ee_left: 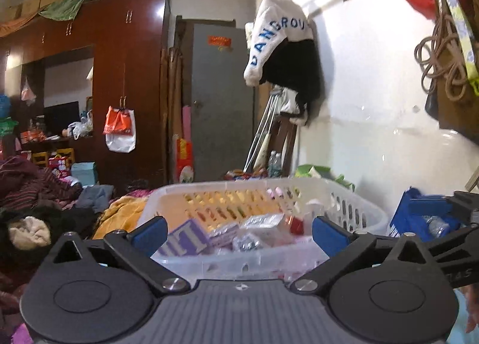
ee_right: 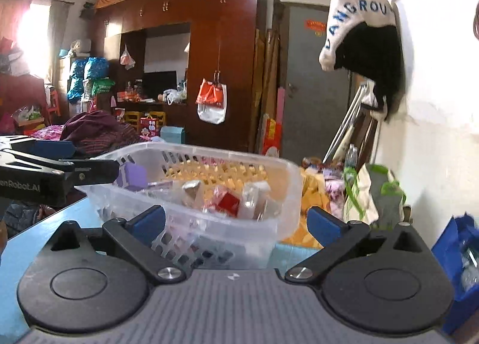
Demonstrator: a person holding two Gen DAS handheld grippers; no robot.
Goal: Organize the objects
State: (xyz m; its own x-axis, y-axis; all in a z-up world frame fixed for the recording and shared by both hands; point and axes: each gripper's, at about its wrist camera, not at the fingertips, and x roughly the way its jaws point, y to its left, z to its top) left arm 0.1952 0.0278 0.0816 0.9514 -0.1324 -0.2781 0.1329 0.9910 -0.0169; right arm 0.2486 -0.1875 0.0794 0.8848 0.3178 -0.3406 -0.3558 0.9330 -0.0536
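A white slotted plastic basket (ee_left: 356,209) stands on a light blue table and holds a purple box (ee_left: 184,239), a red packet (ee_left: 295,222) and several foil and clear packs. My left gripper (ee_left: 239,231) is open and empty, its blue pads on either side of the basket's near rim. In the right wrist view the same basket (ee_right: 287,191) is in front of my right gripper (ee_right: 236,222), which is open and empty. The purple box (ee_right: 133,176) and the red packet (ee_right: 229,201) show inside. The left gripper's black body (ee_right: 45,173) reaches in from the left.
A blue crate (ee_right: 458,257) with clear packets stands at the right by the white wall; it also shows in the left wrist view (ee_left: 419,218). A green-and-white bag (ee_right: 371,194) sits behind it. Heaped clothes and a yellow blanket (ee_left: 119,215) lie beyond the table. A dark wardrobe (ee_left: 128,74) stands behind.
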